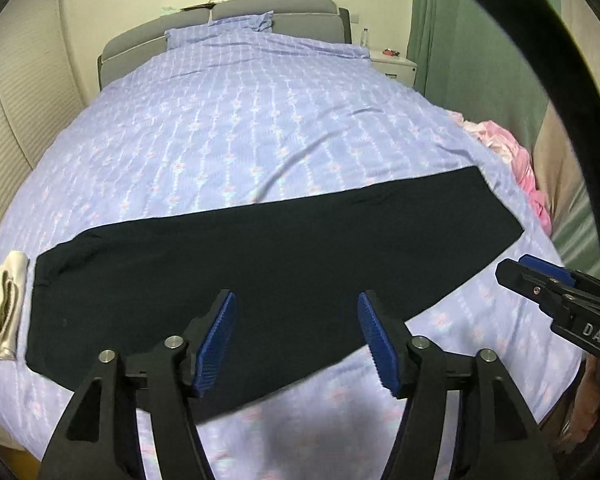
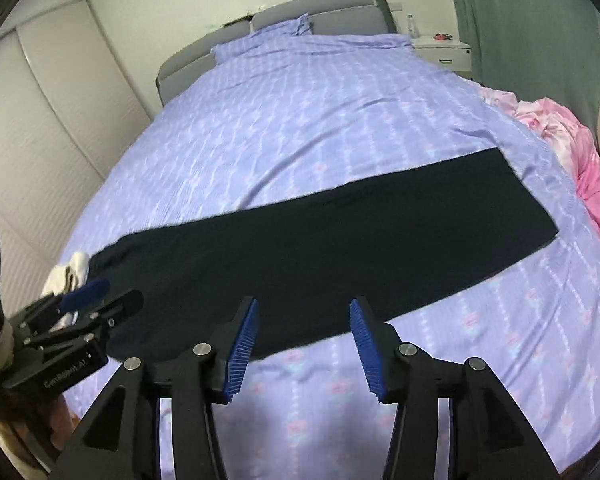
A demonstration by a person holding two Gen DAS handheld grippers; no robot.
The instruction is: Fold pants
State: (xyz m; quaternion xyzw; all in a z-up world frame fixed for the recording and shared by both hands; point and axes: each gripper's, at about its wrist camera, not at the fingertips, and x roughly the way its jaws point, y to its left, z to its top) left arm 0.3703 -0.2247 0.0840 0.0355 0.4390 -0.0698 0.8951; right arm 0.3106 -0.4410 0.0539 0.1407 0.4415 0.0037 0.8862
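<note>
Item, left to right: small cream folded cloth (image 1: 2,304) at the bed's left edge; long black pants (image 1: 260,264), laid flat as one long strip across the lilac patterned bedspread (image 1: 240,120); crumpled pink fabric (image 1: 520,160) far right. Left gripper (image 1: 296,340) and right gripper (image 2: 302,344) hover above the near hem, jaws wide, holding nothing. Risk, as I judge it: pinching the bedspread along with the hem would drag the strip askew.

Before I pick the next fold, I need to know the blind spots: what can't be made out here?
- Pants: layers and seams lost in flat dark cloth, both views.
- Their waist end, right wrist view: the left gripper covers part.
- Cream cloth: what it is stays unclear.
- Pink bedding: cut off by the lens rim.
- Bottle: too small.
</note>
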